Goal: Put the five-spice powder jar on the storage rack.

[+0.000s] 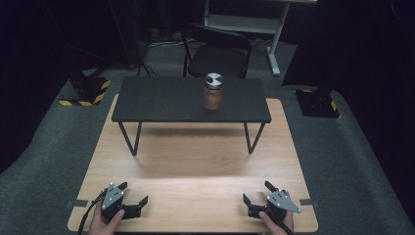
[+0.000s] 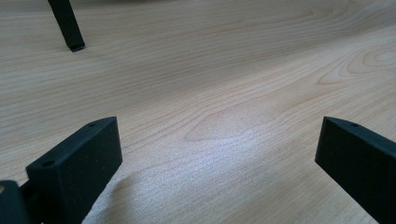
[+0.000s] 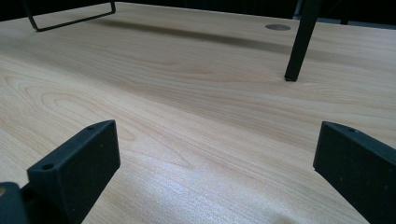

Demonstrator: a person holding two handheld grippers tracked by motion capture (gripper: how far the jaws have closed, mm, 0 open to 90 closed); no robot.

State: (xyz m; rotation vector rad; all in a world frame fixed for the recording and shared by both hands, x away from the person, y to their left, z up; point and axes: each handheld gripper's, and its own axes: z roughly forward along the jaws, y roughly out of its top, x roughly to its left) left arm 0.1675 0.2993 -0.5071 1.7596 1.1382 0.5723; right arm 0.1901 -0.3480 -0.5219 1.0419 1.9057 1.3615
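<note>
jaws on your left gripper (image 1: 128,197) and right gripper (image 1: 258,195) stand wide apart and empty at the frame's bottom, so approach the jar (image 1: 213,92) at upper centre level, below its lid.

A raised shelf (image 1: 191,99) is standing on its legs across the far half of the worktop (image 1: 195,161). A jar (image 1: 213,91) is sitting upright on the shelf, right of its middle. The left claw (image 1: 134,193) is resting at the near left corner of the worktop, and the right claw (image 1: 256,191) is resting at the near right corner, well apart. A chair (image 1: 218,51) is standing on the floor behind the worktop.
</note>
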